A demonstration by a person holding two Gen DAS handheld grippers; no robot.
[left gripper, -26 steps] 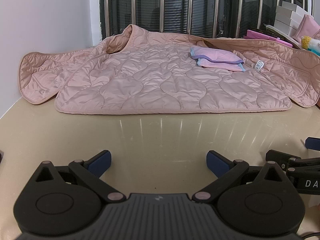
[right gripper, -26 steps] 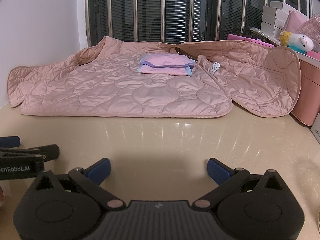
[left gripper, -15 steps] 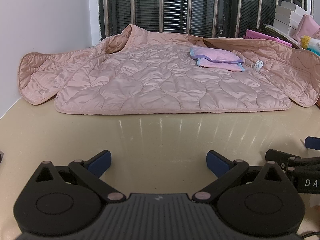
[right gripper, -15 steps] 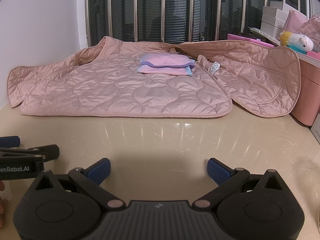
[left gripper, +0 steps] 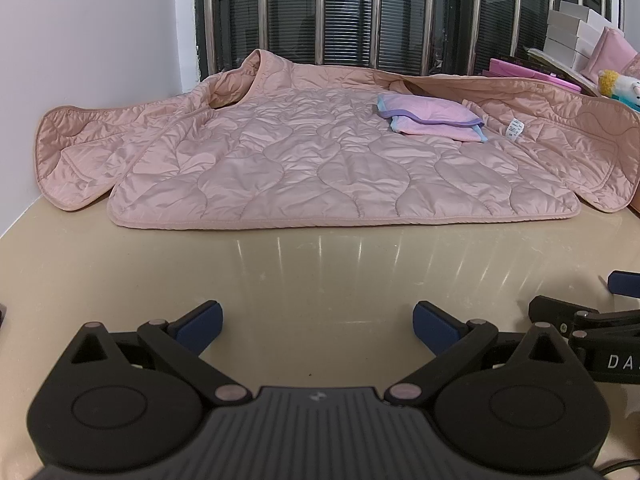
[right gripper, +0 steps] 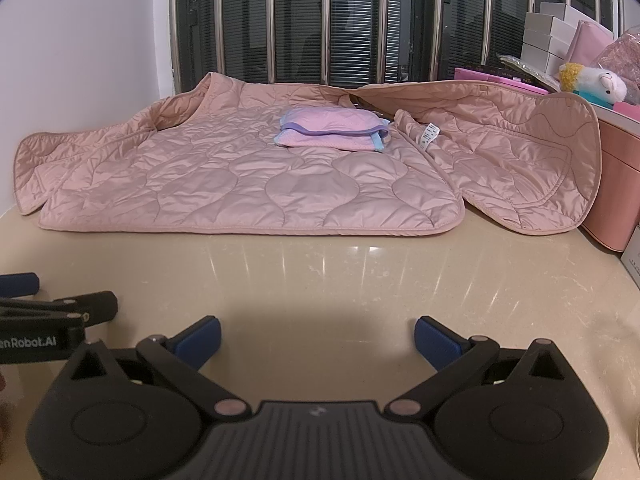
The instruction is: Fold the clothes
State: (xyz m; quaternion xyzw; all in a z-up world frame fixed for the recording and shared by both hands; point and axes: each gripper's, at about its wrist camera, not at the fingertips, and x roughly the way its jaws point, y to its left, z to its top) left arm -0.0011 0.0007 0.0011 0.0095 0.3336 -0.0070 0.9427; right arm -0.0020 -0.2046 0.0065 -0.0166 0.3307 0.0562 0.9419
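Note:
A pink quilted jacket [left gripper: 304, 168] lies spread open on the beige table [left gripper: 320, 272], collar toward the window; it also shows in the right wrist view [right gripper: 248, 184]. A small folded pink and purple garment [left gripper: 430, 114] rests on it, also seen in the right wrist view [right gripper: 334, 130]. My left gripper [left gripper: 318, 322] is open and empty, low over the bare table in front of the jacket's hem. My right gripper [right gripper: 318, 334] is open and empty, beside the left one. Each gripper shows at the edge of the other's view.
A white wall [left gripper: 80, 60] borders the left side. A barred window [left gripper: 360, 12] is behind. A pink box [right gripper: 616, 184], white boxes [right gripper: 548, 40] and a plush toy [right gripper: 592, 84] stand at the right. A white box corner [right gripper: 634, 260] sits at the right edge.

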